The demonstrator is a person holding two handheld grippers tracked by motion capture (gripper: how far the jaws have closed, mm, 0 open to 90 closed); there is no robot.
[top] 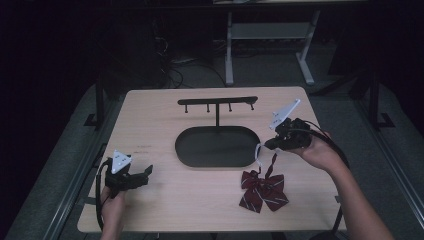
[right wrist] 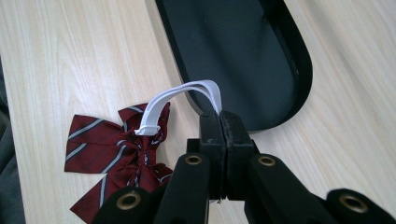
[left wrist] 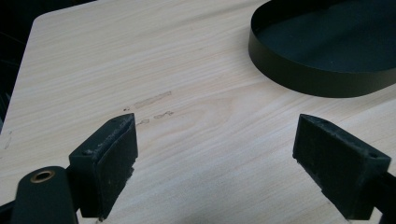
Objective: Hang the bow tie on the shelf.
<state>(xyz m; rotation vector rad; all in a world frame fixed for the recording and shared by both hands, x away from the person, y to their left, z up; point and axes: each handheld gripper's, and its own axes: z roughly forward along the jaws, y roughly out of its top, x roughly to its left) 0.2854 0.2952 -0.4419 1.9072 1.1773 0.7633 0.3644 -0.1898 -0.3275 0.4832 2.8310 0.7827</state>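
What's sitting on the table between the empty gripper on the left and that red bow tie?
Nothing: in the high view, bare wooden table runs from the left gripper to the bow tie. The black oval tray lies farther back, off that line.

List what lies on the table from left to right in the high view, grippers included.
Left gripper, jaws open, near the table's left front → black oval tray with its hook rack behind → striped maroon bow tie → right gripper, jaws shut on the bow tie's white strap.
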